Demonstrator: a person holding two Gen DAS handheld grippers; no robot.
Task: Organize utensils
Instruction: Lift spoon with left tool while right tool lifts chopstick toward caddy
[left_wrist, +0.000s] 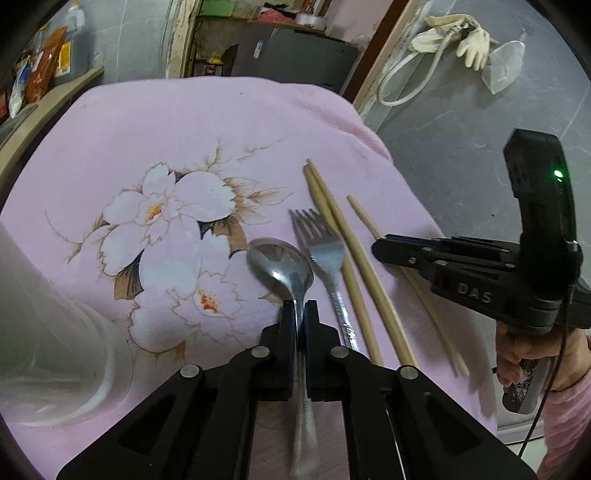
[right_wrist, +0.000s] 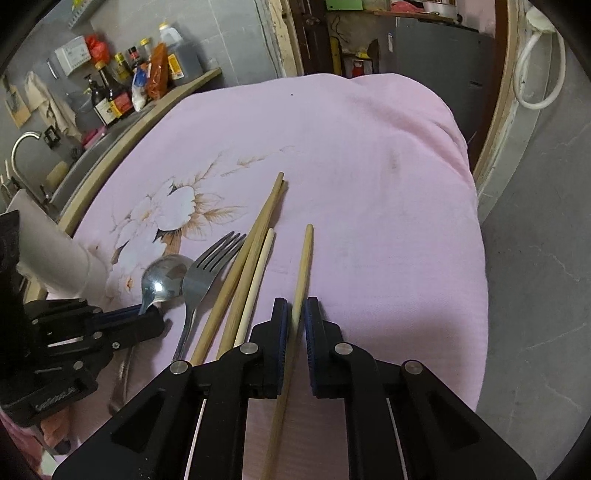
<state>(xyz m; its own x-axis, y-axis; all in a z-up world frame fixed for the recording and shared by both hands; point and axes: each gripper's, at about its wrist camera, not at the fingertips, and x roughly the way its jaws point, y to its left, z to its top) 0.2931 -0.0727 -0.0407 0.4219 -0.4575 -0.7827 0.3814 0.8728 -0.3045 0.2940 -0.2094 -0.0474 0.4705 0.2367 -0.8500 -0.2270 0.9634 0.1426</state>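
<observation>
Glossy polished metal spoon (left_wrist: 279, 266) and steel fork (left_wrist: 321, 247); matt pale wooden chopsticks (right_wrist: 255, 240); soft, fuzzy pink floral cloth (left_wrist: 166, 147); matt black plastic gripper fingers (right_wrist: 280, 325).

A pink towel-like cloth printed with white flowers (left_wrist: 207, 122) covers the tabletop under the fingers. Far beyond them, at the left, dark sauce bottles (right_wrist: 110, 99) crowd a wooden ledge. Pale rubber gloves (left_wrist: 469, 40) hang on the grey wall to the right.

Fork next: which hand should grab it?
Probably left. The fork lies right beside the spoon that the left gripper is shut on. The right gripper grips a chopstick, and three more chopsticks lie between it and the fork. Both must unload first.
</observation>
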